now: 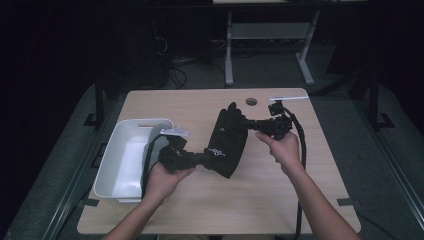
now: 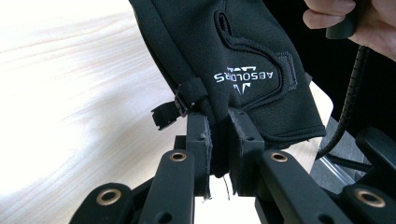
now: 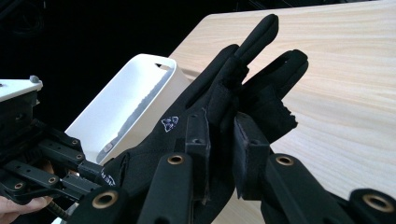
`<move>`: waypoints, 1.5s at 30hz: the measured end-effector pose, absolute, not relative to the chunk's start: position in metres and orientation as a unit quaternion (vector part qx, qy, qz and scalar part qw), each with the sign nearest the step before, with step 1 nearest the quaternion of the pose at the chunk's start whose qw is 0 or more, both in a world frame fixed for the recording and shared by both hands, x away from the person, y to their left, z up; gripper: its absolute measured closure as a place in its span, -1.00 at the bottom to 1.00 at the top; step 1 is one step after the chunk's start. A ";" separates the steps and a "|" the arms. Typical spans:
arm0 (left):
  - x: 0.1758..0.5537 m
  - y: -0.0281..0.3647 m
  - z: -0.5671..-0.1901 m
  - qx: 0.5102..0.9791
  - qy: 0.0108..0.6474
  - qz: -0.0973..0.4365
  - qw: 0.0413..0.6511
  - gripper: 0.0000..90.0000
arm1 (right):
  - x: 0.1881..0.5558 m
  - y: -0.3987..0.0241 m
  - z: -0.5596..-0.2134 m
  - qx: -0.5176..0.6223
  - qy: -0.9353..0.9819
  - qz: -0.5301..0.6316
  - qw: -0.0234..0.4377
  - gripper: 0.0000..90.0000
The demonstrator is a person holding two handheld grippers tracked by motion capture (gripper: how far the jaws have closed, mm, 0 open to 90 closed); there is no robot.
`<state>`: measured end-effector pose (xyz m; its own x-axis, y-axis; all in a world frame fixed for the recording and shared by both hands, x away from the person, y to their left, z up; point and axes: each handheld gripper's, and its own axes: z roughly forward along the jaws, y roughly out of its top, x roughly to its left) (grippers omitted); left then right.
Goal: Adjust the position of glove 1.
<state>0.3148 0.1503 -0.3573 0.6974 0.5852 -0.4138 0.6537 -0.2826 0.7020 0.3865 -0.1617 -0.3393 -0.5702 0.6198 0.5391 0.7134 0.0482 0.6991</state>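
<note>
High view. I hold a black glove [image 1: 227, 142] stretched between my two tools above the middle of the table [image 1: 280, 200]. My left tool [image 1: 206, 159] pinches the cuff end at about 7 o'clock of the glove; my right tool [image 1: 251, 124] pinches the finger end at about 2 o'clock. A white bin [image 1: 111, 165] sits at the table's 9 o'clock edge, just beside my left hand [image 1: 162, 181]. The part of its inside that I can see looks bare. The glove seems to hang clear of the table, though I cannot be sure.

Left gripper view. The left tool's [image 2: 218, 140] jaws are pressed together on the cuff hem of the glove [image 2: 238, 51]. A small strap buckle [image 2: 175, 108] sticks out at 10 o'clock of the pinch. White lettering on the cuff reads upside down. My right hand [image 2: 348, 21] shows at 1 o'clock.

Right gripper view. The right tool's [image 3: 222, 135] jaws are closed on the glove's [image 3: 233, 88] fingers, near their base; the fingertips [image 3: 266, 30] point away toward 12 o'clock. The bin [image 3: 135, 91] lies at 10 o'clock, with nothing visible in the part of its inside on show.

Judgement: the step in hand is carrying the glove, gripped at both ends. The likely next move is to swing it toward 9 o'clock over the bin, then part both tools. Both pinches must hold until the glove is over the rim.
</note>
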 end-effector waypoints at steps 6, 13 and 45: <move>0.314 0.161 -0.353 0.797 0.390 -0.034 0.461 0.78 | 0.391 -0.150 -0.333 -0.452 -0.727 -0.515 0.045 0.73; 0.312 0.170 -0.348 0.796 0.391 -0.029 0.461 0.78 | 0.394 -0.139 -0.330 -0.446 -0.733 -0.512 0.049 0.73; 0.304 0.227 -0.335 0.779 0.415 -0.002 0.470 0.78 | 0.409 -0.075 -0.310 -0.402 -0.755 -0.515 0.057 0.73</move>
<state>0.3045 0.2272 -0.3353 0.6554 0.6450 -0.3931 0.6481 -0.2129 0.7311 0.4094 -0.0750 -0.3099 -0.6700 0.5483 0.5005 0.6662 0.1468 0.7312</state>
